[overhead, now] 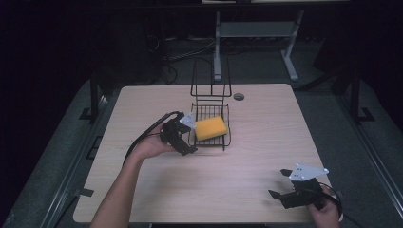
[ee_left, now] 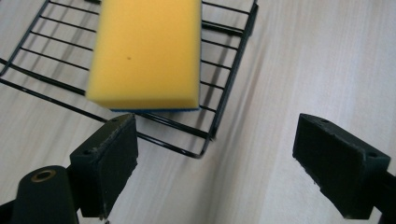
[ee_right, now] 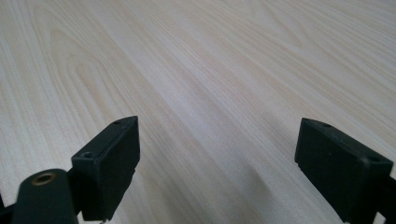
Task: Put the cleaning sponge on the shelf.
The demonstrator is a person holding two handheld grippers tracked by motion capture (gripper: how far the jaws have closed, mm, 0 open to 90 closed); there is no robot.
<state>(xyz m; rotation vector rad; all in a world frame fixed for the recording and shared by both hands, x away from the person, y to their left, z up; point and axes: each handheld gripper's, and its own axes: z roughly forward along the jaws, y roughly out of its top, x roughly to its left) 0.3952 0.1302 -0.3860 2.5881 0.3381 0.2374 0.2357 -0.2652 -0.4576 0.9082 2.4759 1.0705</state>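
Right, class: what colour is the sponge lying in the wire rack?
Yellow-orange, with a thin blue layer underneath. The sponge shows best in the left gripper view, lying on the black wire rack.

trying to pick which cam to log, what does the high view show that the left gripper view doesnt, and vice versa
High view alone: the right gripper held open over the near right of the table, the person's forearms, the rack's tall wire back, and the floor and desk frame beyond.

Left gripper view alone: a thin blue layer under the sponge, and a small dark speck on its top.

Both: the yellow sponge lying in the black wire rack, the open left gripper just short of it, and the pale wood tabletop.
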